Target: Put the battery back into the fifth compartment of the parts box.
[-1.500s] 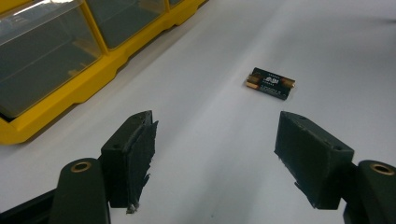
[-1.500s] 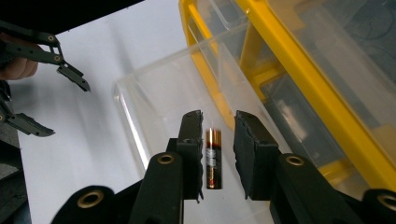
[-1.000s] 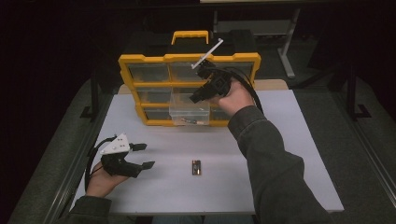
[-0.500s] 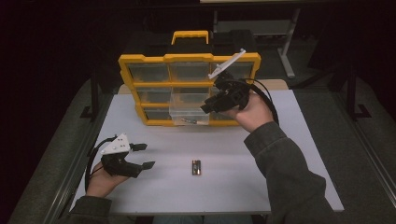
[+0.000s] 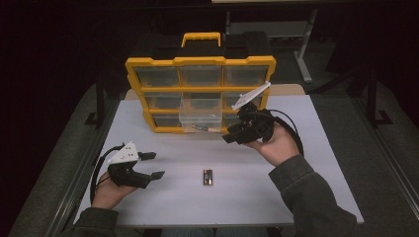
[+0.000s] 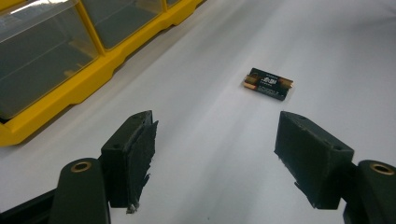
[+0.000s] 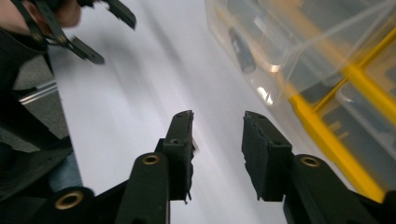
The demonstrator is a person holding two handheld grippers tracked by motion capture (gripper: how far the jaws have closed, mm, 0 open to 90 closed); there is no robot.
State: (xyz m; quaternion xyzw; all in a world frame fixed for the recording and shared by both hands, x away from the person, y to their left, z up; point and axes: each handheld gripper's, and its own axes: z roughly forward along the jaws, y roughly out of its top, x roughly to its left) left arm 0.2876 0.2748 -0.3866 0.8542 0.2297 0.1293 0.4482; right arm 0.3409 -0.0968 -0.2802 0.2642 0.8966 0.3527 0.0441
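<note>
- White tabletop (image 5: 316, 163) is lying under a dark room, with the yellow organizer (image 5: 200, 61) standing upright at its far edge.
- Right gripper (image 5: 236, 136) is hanging just in front of the organizer, its jaws parted with nothing between them; they have just been opening wider. In the right gripper view the same gripper (image 7: 217, 140) is pointing along the table, beside the clear drawer (image 7: 299, 51).
- Clear drawer (image 5: 200, 114) is sticking out of the organizer's middle column, with small dark pieces lying inside it.
- Battery pack (image 5: 208, 177) is lying flat on the bare table, well apart from the right gripper, toward the person and a little to its left.
- Left gripper (image 5: 154, 165) is resting near the table's left front, jaws spread wide and empty; in its own view (image 6: 215, 140) the battery pack (image 6: 268, 84) is lying ahead and slightly right, near but untouched.
- Judging the step as fetching the pack for the drawer, the right gripper should be coming down over it, straddling its narrow width and squeezing evenly so it is not skidding on the smooth surface.
</note>
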